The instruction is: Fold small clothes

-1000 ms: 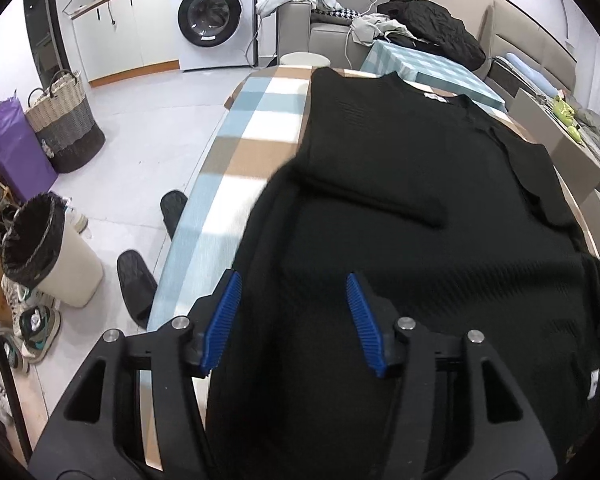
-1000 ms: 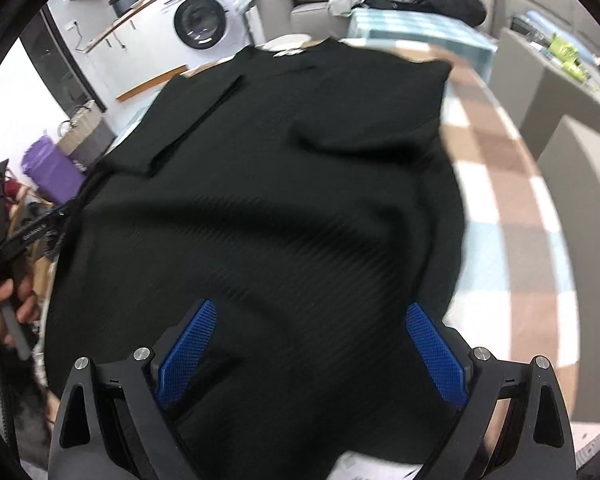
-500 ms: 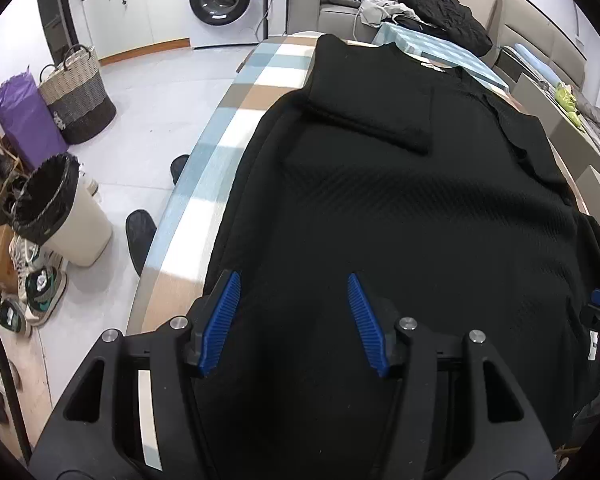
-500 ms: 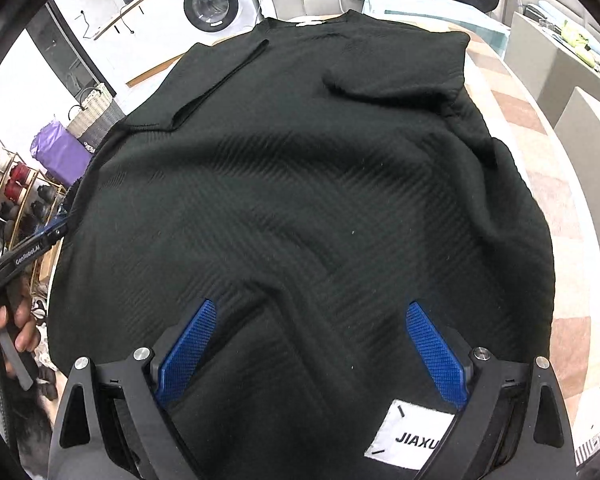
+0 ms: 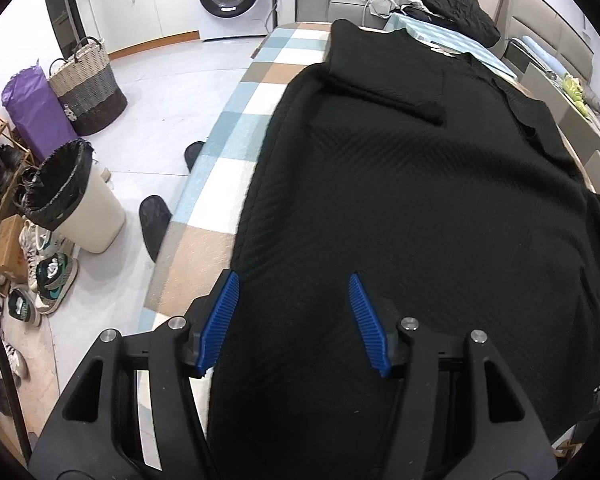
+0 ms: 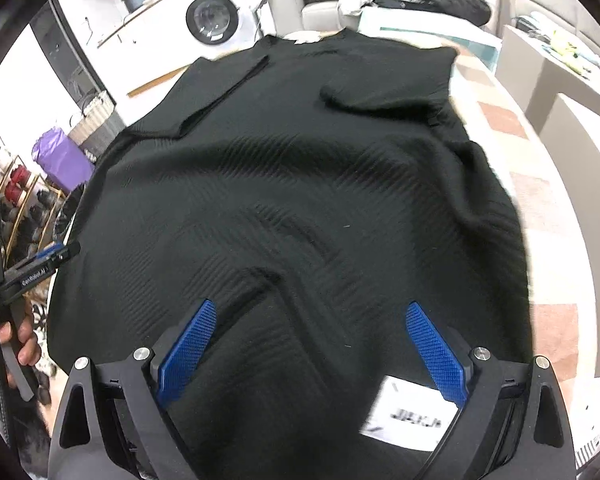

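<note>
We found the black knit top spread flat on the checked table cover, neck end farthest from us, both sleeves already turned in over the body and the hem hanging at the near table edge. The left gripper stood over the near-left corner of the top, jaws apart with nothing pinched, its outer blue pad level with the top's side edge. The right gripper hovered above the hem near the white label, jaws wide and empty; whether its pads brushed the cloth we could not tell, that view being blurred. We judged the hem pickup to be in hand. Done well, each gripper would bite both layers at a hem corner, level with the other, then carry the hem evenly toward the neck, keeping the side edges of the top aligned
</note>
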`<action>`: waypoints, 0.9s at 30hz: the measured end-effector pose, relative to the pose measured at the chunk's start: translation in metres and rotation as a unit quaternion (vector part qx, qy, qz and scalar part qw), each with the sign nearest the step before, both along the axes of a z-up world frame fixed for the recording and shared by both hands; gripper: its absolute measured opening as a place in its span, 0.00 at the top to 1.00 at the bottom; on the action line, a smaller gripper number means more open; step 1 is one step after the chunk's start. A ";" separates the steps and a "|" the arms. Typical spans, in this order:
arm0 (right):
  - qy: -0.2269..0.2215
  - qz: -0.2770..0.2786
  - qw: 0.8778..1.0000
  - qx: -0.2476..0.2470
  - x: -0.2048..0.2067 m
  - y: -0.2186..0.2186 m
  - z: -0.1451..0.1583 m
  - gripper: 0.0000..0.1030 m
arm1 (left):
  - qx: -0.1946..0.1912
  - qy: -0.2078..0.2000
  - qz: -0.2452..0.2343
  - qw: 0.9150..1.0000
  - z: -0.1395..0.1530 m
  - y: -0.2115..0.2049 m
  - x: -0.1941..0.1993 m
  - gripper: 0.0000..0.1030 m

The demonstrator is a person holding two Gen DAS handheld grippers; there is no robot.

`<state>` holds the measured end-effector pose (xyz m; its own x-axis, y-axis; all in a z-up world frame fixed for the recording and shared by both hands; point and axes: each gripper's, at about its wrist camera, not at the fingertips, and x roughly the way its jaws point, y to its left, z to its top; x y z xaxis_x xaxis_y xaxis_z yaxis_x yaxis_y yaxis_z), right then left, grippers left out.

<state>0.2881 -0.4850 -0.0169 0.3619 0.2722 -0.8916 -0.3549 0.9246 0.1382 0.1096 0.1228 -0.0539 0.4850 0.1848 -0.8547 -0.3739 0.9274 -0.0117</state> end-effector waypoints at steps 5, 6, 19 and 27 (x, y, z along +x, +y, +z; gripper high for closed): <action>-0.028 -0.042 0.999 0.007 -0.001 -0.035 0.008 0.05 | -0.006 -0.004 0.011 1.000 0.002 0.010 -0.003 0.38; -0.034 -0.051 0.998 0.006 -0.001 -0.043 0.009 0.05 | -0.007 -0.004 0.011 1.000 0.002 0.012 -0.003 0.37; -0.046 -0.083 0.995 -0.029 0.001 -0.083 0.006 0.05 | -0.018 0.003 0.017 1.000 -0.011 0.027 0.016 0.37; -0.043 -0.091 0.994 -0.032 0.002 -0.103 0.001 0.05 | -0.021 0.001 0.017 1.000 -0.013 0.033 0.025 0.37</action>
